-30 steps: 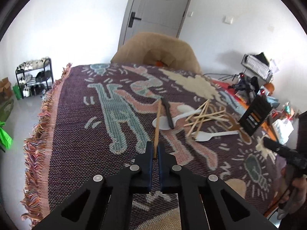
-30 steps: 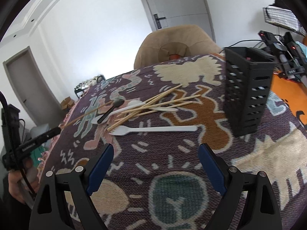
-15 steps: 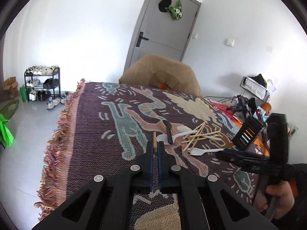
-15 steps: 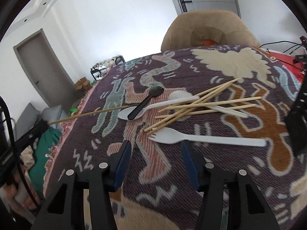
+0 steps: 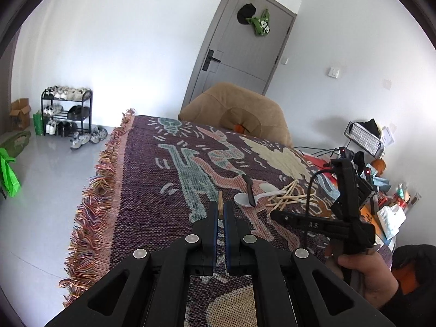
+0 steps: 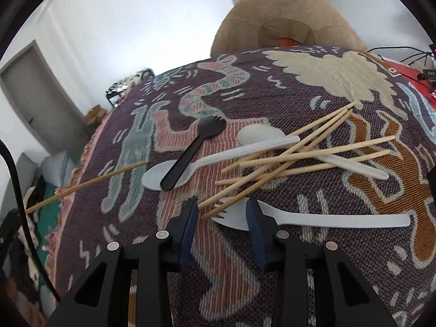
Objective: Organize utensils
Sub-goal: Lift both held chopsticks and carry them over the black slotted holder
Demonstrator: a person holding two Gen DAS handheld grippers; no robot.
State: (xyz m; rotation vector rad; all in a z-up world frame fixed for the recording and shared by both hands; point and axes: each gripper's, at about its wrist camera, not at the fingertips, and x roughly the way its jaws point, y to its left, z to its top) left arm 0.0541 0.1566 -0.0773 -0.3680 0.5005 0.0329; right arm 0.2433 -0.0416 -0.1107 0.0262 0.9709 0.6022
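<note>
My left gripper (image 5: 220,207) is shut on a wooden chopstick (image 5: 220,198), held above the patterned blanket (image 5: 152,185); the same chopstick (image 6: 87,182) shows at the left of the right wrist view. My right gripper (image 6: 220,212) is open and low over the blanket, its fingers straddling the tines of a white fork (image 6: 313,219) and the near ends of several chopsticks (image 6: 286,160). Behind lie a black spork (image 6: 190,150) across a white spoon (image 6: 207,160), and a second white spoon (image 6: 261,133). The pile also shows in the left wrist view (image 5: 283,199).
A tan cushioned chair (image 6: 286,24) stands at the far edge of the blanket. The black slotted holder (image 5: 365,188) sits at the right, partly hidden behind the right gripper's body (image 5: 327,223). Cables and clutter (image 5: 381,163) lie beyond it. The fringed edge (image 5: 95,190) drops to the floor.
My right gripper has moved forward and down to the pile and narrowed its opening. My left gripper has lifted and drawn back with the chopstick in it.
</note>
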